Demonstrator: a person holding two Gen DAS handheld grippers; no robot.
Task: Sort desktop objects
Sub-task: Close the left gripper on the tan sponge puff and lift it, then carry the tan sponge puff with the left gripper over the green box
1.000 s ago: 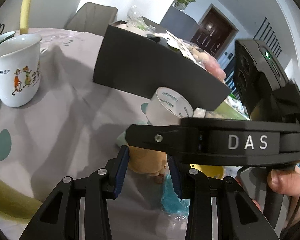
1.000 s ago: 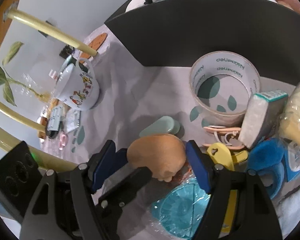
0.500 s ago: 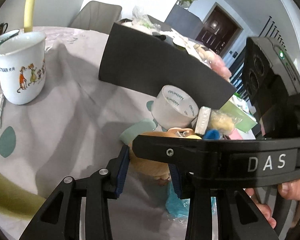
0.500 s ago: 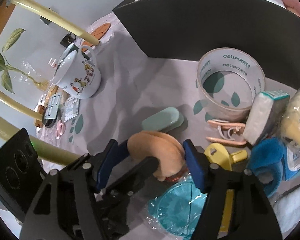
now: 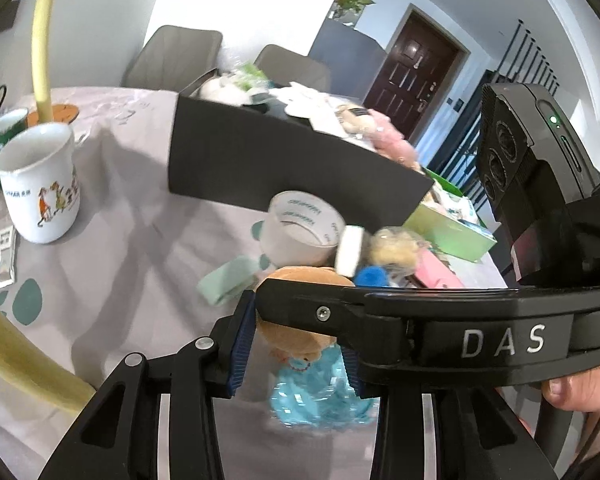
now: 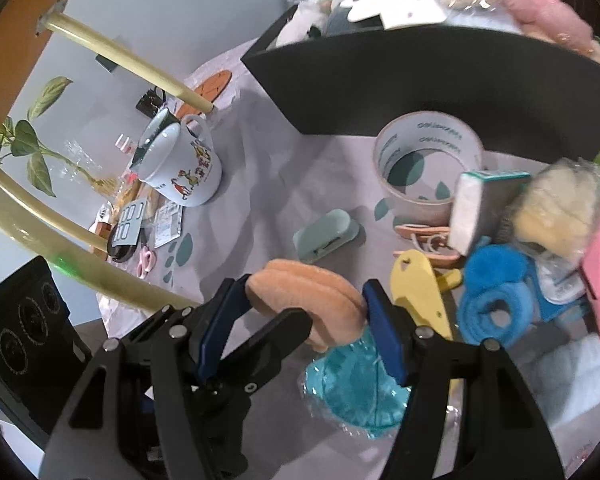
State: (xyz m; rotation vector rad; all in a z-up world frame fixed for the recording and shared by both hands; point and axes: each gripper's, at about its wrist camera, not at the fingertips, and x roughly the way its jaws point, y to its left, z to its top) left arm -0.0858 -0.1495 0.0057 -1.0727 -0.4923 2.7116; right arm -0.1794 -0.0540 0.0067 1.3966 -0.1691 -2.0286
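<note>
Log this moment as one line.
left claw: shut on plush | right claw: shut on plush | box: behind

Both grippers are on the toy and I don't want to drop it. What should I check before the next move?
1. Left gripper shut on the plush toy: ok.
2. Right gripper pads touching the plush toy's sides: ok.
3. Grippers clear of each other: not ok; the left gripper reaches in between the right gripper's fingers.
4. Plush toy free of the teal packet below it: cannot tell.
5. Room in the black box: cannot tell; things pile above its rim.
</note>
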